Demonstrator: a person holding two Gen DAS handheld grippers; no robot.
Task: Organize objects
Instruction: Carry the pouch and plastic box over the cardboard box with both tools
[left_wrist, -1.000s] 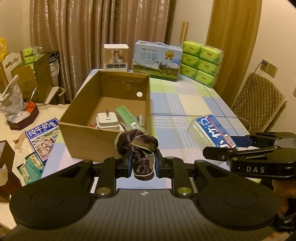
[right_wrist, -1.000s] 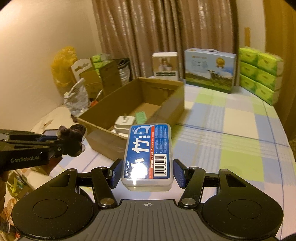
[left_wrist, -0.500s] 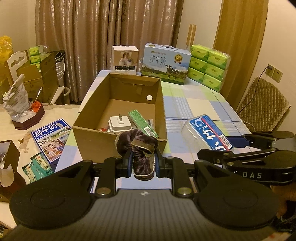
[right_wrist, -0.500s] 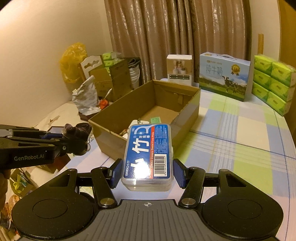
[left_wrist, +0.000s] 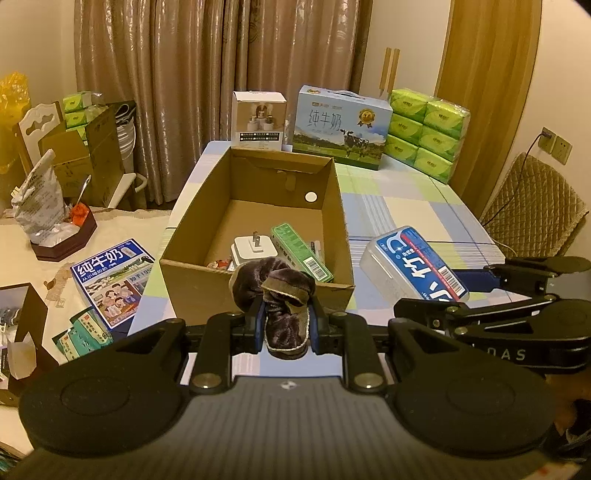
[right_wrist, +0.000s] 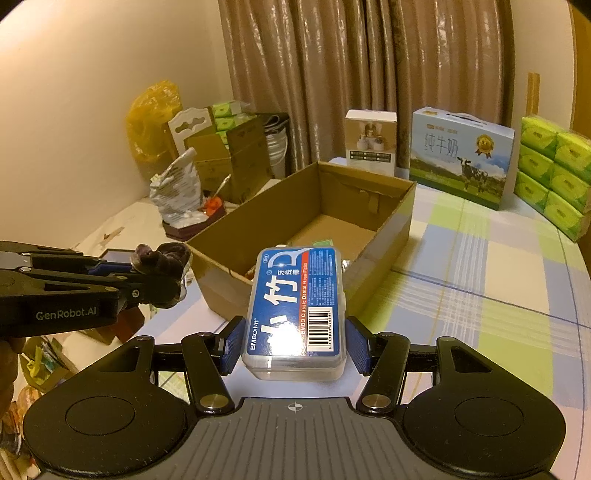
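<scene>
A dark velvet pouch (left_wrist: 282, 295) sits pinched in the left tool (left_wrist: 285, 325), held in the air just before the near wall of the open cardboard box (left_wrist: 332, 206). The right tool (right_wrist: 295, 347) clamps a blue-labelled floss-pick case (right_wrist: 295, 306), held above the checked tabletop (right_wrist: 498, 288) beside the box, where a white charger (left_wrist: 253, 249) and green carton (left_wrist: 299, 251) lie inside.

This is a lived-in home, likely a dining room. Long shiny brown curtains (left_wrist: 177, 92) hang behind a table under a blue, green and white checked cloth (left_wrist: 399, 206). A stack of green tissue packs (left_wrist: 424, 136), a blue milk carton with a cow picture (left_wrist: 341, 127) and a quilted tan chair (left_wrist: 532, 206) complete the domestic clutter.
</scene>
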